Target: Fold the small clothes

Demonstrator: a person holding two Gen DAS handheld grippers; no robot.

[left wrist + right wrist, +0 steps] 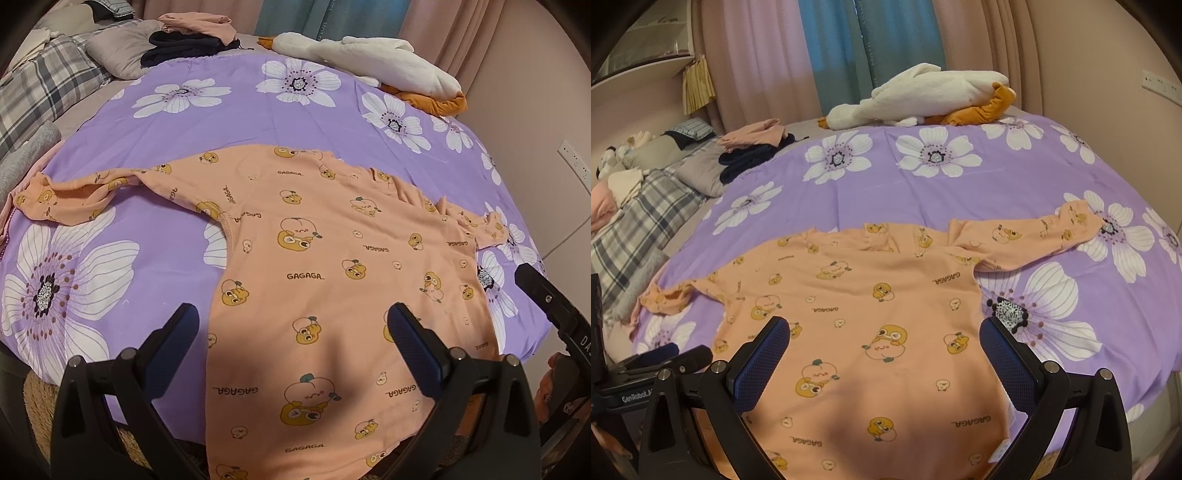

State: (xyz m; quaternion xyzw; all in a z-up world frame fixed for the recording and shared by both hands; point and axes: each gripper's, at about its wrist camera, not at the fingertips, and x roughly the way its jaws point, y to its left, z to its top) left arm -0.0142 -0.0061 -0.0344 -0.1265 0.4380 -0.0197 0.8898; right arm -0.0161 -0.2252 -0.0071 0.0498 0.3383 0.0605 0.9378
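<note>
Left wrist view: peach shirt [332, 266] flat on purple bedspread [240, 122], collar far, hem near, 2 sleeves splayed sideways. Left gripper [291, 332] and right gripper [882, 343] both spread apart, empty, over hem; each nearer its own sleeve.

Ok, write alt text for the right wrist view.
A peach top lies spread flat on a purple floral bedspread, sleeves out to both sides. The right hand-held gripper hangs open over its lower half; a plush goose lies at the far edge.
</note>
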